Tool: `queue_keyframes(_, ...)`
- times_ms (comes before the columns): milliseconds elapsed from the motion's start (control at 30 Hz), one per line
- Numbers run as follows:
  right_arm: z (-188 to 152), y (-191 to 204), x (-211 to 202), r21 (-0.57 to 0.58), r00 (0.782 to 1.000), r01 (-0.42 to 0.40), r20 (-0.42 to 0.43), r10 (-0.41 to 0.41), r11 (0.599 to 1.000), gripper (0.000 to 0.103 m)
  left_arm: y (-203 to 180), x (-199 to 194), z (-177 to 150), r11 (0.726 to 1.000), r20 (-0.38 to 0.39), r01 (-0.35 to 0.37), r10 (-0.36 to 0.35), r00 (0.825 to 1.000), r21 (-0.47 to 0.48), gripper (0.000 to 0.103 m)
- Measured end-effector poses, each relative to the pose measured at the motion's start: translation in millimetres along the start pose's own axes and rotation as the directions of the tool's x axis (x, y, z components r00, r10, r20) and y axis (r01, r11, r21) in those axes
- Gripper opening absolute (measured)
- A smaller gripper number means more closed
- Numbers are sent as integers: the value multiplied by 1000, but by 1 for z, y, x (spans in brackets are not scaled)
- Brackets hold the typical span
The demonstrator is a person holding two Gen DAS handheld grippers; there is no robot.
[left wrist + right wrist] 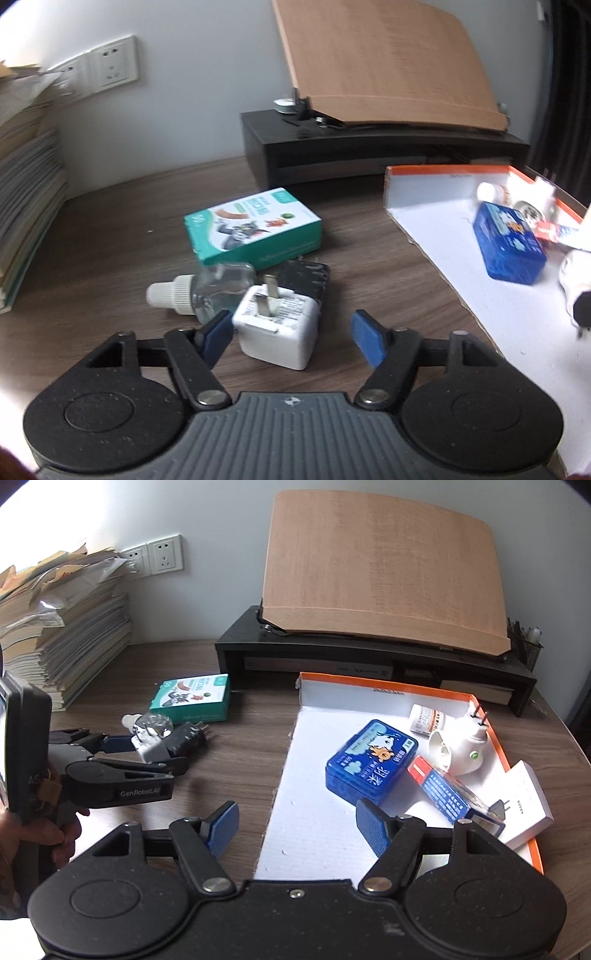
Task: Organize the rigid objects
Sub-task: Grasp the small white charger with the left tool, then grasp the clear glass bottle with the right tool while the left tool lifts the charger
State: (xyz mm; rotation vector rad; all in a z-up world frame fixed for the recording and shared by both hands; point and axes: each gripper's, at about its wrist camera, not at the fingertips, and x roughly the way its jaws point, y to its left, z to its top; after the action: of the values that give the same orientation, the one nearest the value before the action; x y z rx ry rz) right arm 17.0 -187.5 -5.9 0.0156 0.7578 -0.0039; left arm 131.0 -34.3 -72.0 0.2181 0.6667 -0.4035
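Now the left gripper (pixel 291 334) stands spread around the white charger (pixel 277 330), left pad touching, right pad apart; the right gripper (pixel 297 825) hangs spread, farther off.

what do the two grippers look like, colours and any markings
Both grippers match: the right gripper and left gripper have black speckled bodies with two round housings, black link arms on silver pivots, and blue textured pads. A ribbed grey plate tops the left one. Seen from the right wrist, it reads "GenRobot.AI" in white on its side. No cables show.
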Motion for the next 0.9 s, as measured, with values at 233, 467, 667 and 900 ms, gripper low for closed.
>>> queue_keyframes(233, 0, 1, 2, 1, 1000, 18, -3, -18, 1000, 83, 1, 6, 1, 999, -18, 6, -7, 1000, -52, 42)
queue_keyframes(467, 8, 13, 9, -18, 1000, -15, 0, 15, 1000, 83, 12, -13, -8, 989, -31, -14, 10, 999, -149, 42)
queue_keyframes(667, 22, 36, 28, -56, 997, -80, -4, 79, 995, 83, 30, -45, -20, 973, -30, -56, 50, 998, -224, 42)
queue_keyframes(900, 45, 76, 64, -139, 982, -188, -14, 188, 972, 83, 51, -80, -32, 948, -28, -111, 108, 994, -299, 42)
